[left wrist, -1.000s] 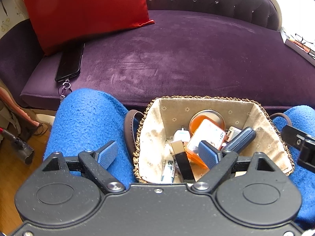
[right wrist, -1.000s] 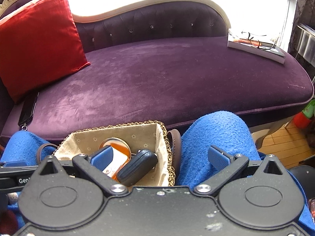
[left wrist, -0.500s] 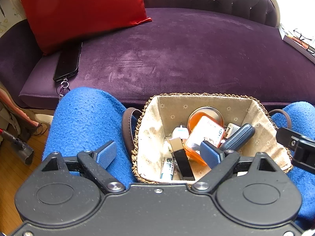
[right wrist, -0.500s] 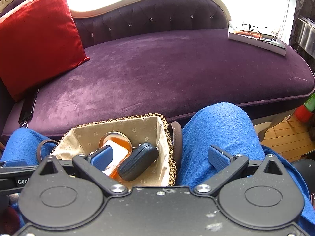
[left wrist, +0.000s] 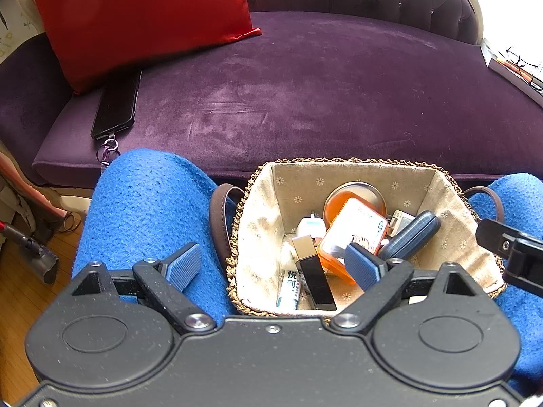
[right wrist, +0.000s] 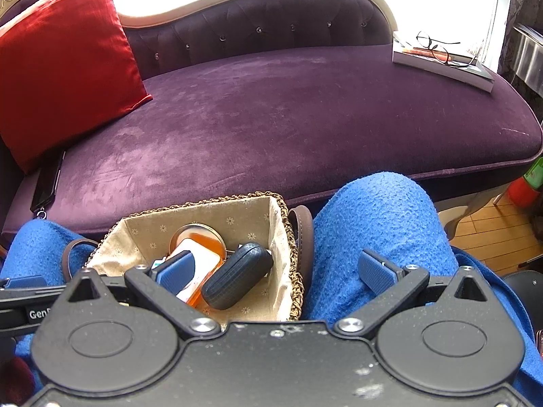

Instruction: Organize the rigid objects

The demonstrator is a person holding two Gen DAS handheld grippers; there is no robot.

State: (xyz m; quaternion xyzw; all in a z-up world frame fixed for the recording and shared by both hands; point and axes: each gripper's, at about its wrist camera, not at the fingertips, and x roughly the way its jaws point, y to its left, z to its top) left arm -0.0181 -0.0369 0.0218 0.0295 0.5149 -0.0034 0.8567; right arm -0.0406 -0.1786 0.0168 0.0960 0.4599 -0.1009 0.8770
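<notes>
A woven basket [left wrist: 339, 178] with a beige floral lining rests between a person's knees in blue fabric. Inside lie an orange case [left wrist: 353, 234], a round tin [left wrist: 356, 193], a dark blue glasses case [left wrist: 412, 234], a white plug [left wrist: 310, 227], a black stick with a silver cap [left wrist: 314, 271] and a small tube [left wrist: 288, 286]. My left gripper [left wrist: 271, 266] is open and straddles the basket's left rim with nothing between its pads. My right gripper [right wrist: 276, 271] is open over the basket's [right wrist: 203, 224] right rim, near the glasses case [right wrist: 237, 276].
A purple velvet sofa [right wrist: 288, 118] stretches behind the knees. A red cushion [left wrist: 135, 17] leans at its left end, with a black phone [left wrist: 117, 105] beside it. A book with spectacles on top [right wrist: 441, 61] lies at the right end. Wooden floor [right wrist: 492, 230] shows to the right.
Both views have shifted only slightly. Both grippers stay open over the basket and nothing in it has moved.
</notes>
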